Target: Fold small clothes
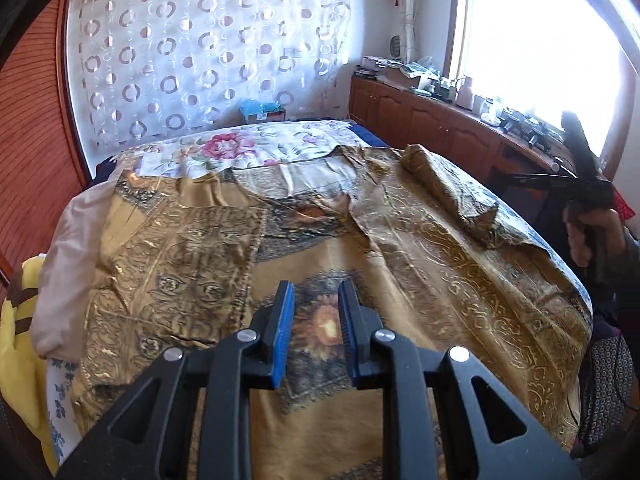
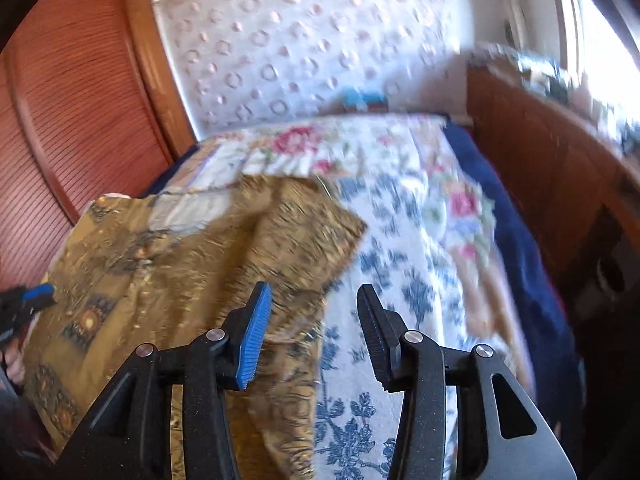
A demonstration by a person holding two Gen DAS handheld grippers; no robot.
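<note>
With both my left gripper (image 1: 314,312) and right gripper (image 2: 314,320) gaping empty, I'd pinch the gold shirt (image 1: 400,240) by its folded-over sleeve (image 1: 452,196) edge (slippery-looking fabric) and drag inward flat.

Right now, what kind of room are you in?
Most likely a bedroom at home. A bed with a flowered cover fills the middle, a gold shirt lies spread on it, a curtain hangs behind, and wooden cabinets run under the window.

One gold patterned garment (image 1: 420,264) lies spread on the bed (image 1: 248,148). Two tools show: the left tool (image 1: 316,332) and the right tool (image 2: 312,336). One yellow cloth (image 1: 20,320) sits at the bed's left edge, and one teal box (image 1: 262,110) at its far edge.
</note>
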